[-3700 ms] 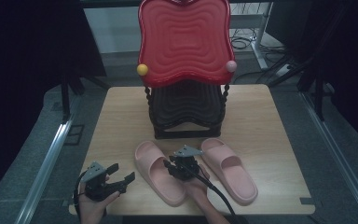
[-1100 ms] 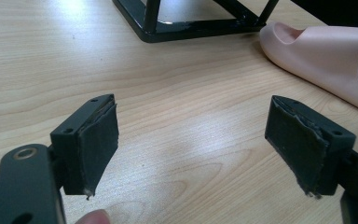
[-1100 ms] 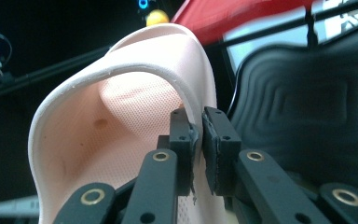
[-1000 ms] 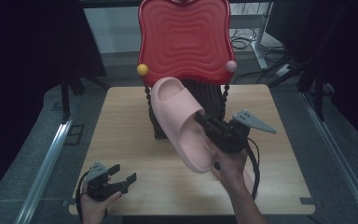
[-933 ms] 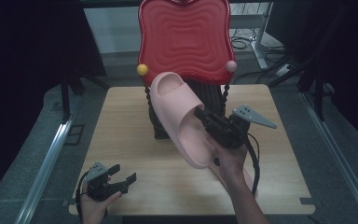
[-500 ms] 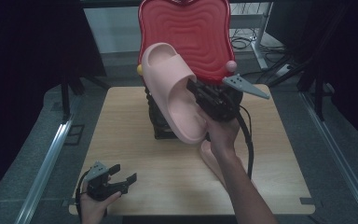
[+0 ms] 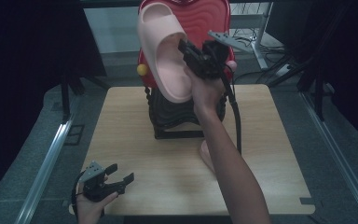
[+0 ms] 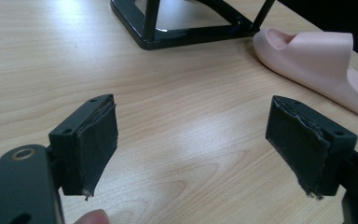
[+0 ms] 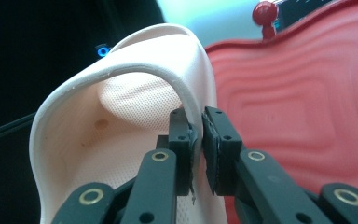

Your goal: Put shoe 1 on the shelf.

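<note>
My right gripper (image 7: 186, 50) is raised in front of the red wavy panel (image 7: 203, 21) and is shut on a pink slipper (image 7: 161, 51). In the right gripper view its jaws (image 9: 198, 140) pinch the side edge of the slipper (image 9: 121, 107), close to the red panel (image 9: 303, 93). A second pink slipper (image 7: 205, 154) lies on the wooden table (image 7: 130, 126), mostly hidden behind the right forearm. My left gripper (image 7: 119, 179) rests at the table's front left corner, open and holding nothing. In its own view, the left gripper (image 8: 191, 144) faces the second slipper (image 8: 317, 65).
A black wire rack (image 7: 172, 114) stands at the table's back middle, carrying the red panel with a yellow knob (image 7: 141, 70) at its left. The base of the rack (image 8: 186, 35) lies ahead of the left gripper. Dark floor and metal rails flank the table.
The right gripper has carried the slipper up and away from the table, from in front of the rack to in front of the red panel. The left gripper has stayed put.
</note>
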### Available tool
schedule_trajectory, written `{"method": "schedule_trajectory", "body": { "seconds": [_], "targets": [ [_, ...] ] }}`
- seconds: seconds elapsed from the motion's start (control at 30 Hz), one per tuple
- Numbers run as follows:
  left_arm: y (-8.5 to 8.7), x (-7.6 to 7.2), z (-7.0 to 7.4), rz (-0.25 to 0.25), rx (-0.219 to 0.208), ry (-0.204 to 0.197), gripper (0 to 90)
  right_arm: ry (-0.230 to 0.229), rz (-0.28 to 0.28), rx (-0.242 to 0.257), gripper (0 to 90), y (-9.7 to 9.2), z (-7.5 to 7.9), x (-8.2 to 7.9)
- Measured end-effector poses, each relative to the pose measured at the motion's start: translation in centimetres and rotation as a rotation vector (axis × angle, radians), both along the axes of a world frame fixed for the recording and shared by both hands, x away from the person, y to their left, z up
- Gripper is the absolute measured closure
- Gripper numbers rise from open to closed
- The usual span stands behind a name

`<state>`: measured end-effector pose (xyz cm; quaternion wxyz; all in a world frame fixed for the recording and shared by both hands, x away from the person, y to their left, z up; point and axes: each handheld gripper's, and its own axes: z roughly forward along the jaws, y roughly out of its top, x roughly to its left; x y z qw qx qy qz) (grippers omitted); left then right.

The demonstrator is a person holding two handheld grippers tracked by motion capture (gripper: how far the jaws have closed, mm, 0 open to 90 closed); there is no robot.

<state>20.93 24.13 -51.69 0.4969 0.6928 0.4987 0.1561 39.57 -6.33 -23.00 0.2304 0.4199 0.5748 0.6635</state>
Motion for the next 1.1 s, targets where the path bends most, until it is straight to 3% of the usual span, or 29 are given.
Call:
{"method": "schedule_trajectory", "body": {
  "seconds": [0.3,0.57,0.7,0.8,0.93,1.1],
  "targets": [
    [0.2,0.5,-0.4,-0.005,0.001,0.012,17.0,0.025,-0.116,-0.009,81.2,2.4,1.1,5.6],
    [0.2,0.7,-0.6,-0.01,0.001,0.014,17.0,0.051,-0.167,-0.042,79.8,4.4,0.4,8.5],
    [0.6,0.7,-0.5,0.0,-0.003,0.011,17.0,0.045,-0.182,-0.054,77.8,4.9,0.0,9.1],
    [0.6,0.7,-0.5,0.0,-0.001,0.011,17.0,0.044,-0.149,-0.052,64.3,5.0,-0.3,9.0],
    [0.4,0.7,-0.5,-0.01,0.004,0.009,17.0,0.036,-0.121,-0.033,50.7,4.6,-0.1,8.2],
    [0.2,0.7,-0.4,-0.016,0.003,0.008,16.9,0.025,-0.07,-0.04,47.2,3.5,0.3,6.8]
  ]
}}
